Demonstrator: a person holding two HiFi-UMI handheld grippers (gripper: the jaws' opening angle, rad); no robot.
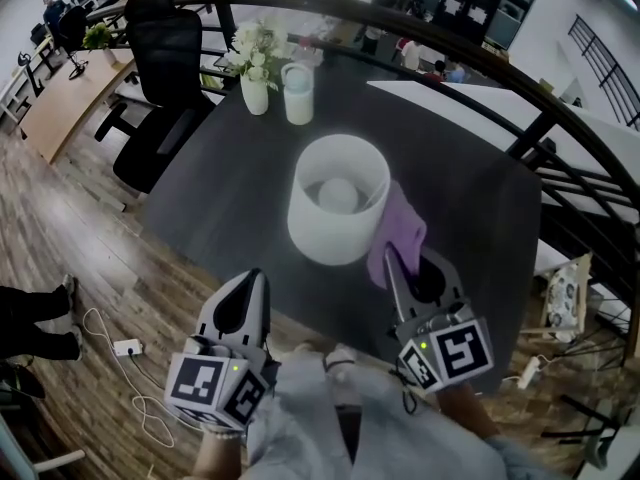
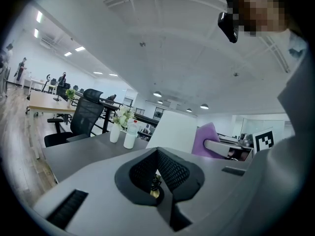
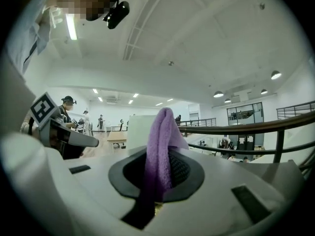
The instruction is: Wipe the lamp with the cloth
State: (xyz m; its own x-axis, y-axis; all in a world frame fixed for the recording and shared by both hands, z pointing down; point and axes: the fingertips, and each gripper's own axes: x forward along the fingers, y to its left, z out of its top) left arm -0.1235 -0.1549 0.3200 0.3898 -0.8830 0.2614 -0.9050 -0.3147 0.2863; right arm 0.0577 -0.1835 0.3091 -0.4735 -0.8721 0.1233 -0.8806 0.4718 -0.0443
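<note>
The lamp [image 1: 338, 200], a white drum shade with its bulb visible through the open top, stands upright near the middle of the dark counter [image 1: 215, 203]. The purple cloth [image 1: 397, 236] is clamped between the jaws of the right gripper [image 1: 395, 265]. In the right gripper view, the jaws are seen closed on the cloth, which rises above the jaw tips and folds over at the top.

In the head view, the cloth is held against the right flank of the lamp shade, on the side nearest the person. It overlaps the shade's edge, but actual contact cannot be confirmed. The right gripper is positioned just beside the lamp, below and to the right of it in that view.

The left gripper [image 1: 252, 286] is held at the near edge of the counter, to the left of the lamp and apart from it. In the left gripper view, its jaws are seen brought together with nothing between them.

At the far side of the counter, well apart from the lamp, a white vase of flowers [image 1: 255, 90] and a white bottle [image 1: 298, 93] stand side by side. A black office chair [image 1: 160, 83] is placed at the counter's far left corner.
</note>
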